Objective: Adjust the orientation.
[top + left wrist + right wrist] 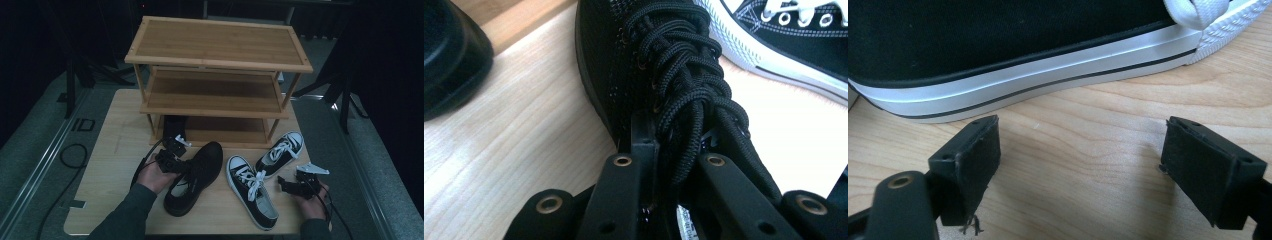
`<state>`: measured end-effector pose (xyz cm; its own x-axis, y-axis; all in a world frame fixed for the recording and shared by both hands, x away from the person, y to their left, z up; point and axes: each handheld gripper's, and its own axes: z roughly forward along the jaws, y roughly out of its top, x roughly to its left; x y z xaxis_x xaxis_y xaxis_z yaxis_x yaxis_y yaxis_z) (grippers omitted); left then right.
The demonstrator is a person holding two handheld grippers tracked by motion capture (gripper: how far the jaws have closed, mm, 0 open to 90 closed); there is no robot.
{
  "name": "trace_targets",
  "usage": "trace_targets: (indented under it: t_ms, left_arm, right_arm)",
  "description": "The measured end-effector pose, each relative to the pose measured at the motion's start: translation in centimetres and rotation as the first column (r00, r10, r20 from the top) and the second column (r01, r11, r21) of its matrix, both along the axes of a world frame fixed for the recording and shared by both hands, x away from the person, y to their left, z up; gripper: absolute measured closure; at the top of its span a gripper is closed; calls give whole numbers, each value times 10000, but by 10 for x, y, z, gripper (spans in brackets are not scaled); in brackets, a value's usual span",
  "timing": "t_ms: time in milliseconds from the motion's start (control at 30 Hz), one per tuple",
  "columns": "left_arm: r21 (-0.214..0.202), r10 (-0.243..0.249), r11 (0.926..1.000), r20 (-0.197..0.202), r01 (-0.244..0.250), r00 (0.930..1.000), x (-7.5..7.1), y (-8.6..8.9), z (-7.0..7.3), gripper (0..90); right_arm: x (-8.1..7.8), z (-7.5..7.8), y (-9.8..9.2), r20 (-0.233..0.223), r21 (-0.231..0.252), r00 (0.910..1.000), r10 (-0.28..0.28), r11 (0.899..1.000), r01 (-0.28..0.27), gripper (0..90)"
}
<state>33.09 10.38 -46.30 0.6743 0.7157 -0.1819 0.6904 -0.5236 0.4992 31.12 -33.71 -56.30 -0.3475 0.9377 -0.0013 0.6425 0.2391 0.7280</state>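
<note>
A black lace-up shoe (197,175) lies on the wooden table (112,165), toe toward the rack. My left gripper (172,160) is shut on the left side of its upper by the laces. In the left gripper view both jaws clasp the black shoe (624,60) at the eyelet edge, left gripper (669,150). Two black-and-white sneakers lie to the right: a near sneaker (252,190) and a far sneaker (282,152). My right gripper (287,186) rests open on the table beside the near sneaker (998,40); the right gripper (1080,160) has only bare wood between its pads.
A three-tier bamboo shoe rack (215,75) stands at the back of the table. Another black shoe (174,127) sits at the left of its lowest shelf, also seen as the second black shoe (449,60). A sneaker's white sole (784,45) lies close right of the held shoe.
</note>
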Motion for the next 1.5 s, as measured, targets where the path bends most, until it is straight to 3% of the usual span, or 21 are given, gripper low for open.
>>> trace_targets:
  t_ms: [733, 1033, 1500]
  left_arm:
    - [-208, 592, 9981, 409, -584, 9974, 11, 3, 9, 851]
    - [-479, 967, 9944, 597, -939, 9935, 20, 0, 9, 851]
    - [-415, 1532, 9878, 907, -1500, 9840, 30, -7, 7, 851]
  right_arm:
    - [0, 0, 0, 7, -11, 10000, 11, 10000, -11, 159]
    - [0, 0, 0, -4, -3, 10000, 4, 10000, -4, 159]
    - [0, 0, 0, 1, -2, 10000, 4, 10000, -4, 159]
